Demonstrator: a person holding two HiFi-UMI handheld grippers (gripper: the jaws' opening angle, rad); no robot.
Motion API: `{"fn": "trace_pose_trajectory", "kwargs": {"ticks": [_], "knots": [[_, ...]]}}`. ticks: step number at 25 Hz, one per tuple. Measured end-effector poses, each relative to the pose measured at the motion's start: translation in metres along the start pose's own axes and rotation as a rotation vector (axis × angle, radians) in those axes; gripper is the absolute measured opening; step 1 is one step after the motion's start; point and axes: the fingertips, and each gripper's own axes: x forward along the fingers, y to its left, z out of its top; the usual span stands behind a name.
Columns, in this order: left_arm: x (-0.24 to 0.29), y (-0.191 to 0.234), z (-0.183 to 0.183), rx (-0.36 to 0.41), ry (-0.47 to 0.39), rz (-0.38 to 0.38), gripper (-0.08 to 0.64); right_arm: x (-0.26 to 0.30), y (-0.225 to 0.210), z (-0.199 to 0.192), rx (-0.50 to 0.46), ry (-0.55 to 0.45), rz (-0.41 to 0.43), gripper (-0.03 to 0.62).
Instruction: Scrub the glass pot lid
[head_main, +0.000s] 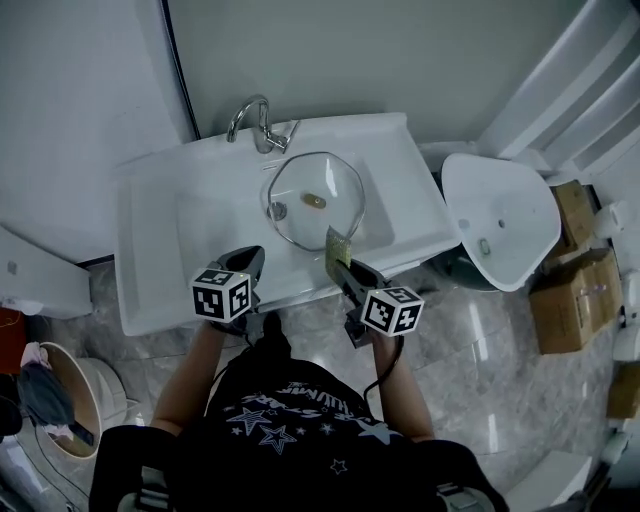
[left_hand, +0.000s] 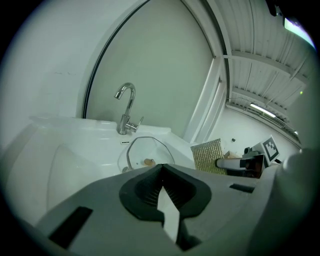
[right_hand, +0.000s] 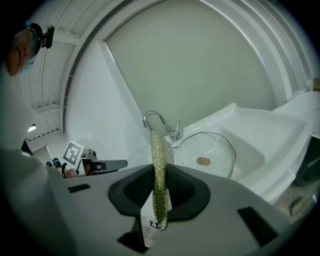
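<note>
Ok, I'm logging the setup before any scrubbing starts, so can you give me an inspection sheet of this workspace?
Surface: white sink, with a faucet at the back.
Job's things: the glass pot lid lies in the basin; the gold scrub pad stands upright in the right gripper.
Clutter: nothing seen on the sink.
Grippers: left gripper has its jaws together and empty, near the sink's front edge; the right gripper's jaws are shut on the scrub pad.
Cables: one dark cable hangs from the right gripper.
Surroundings: a spare white basin and cardboard boxes on the right; a pale bin on the left.
</note>
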Motion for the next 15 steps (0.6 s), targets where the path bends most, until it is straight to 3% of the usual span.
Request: {"fn": "trace_pose_trajectory", "kwargs": {"ticks": [6, 15], "knots": [[0.037, 0.042, 0.037, -0.025, -0.022, -0.003, 0.008, 0.062, -0.026, 0.042, -0.054, 0.027, -0.029, 0.069], [0.063, 0.094, 0.052, -0.051, -0.013, 0.014, 0.008, 0.139, -0.052, 0.064, -0.146, 0.120, -0.075, 0.069]]}}
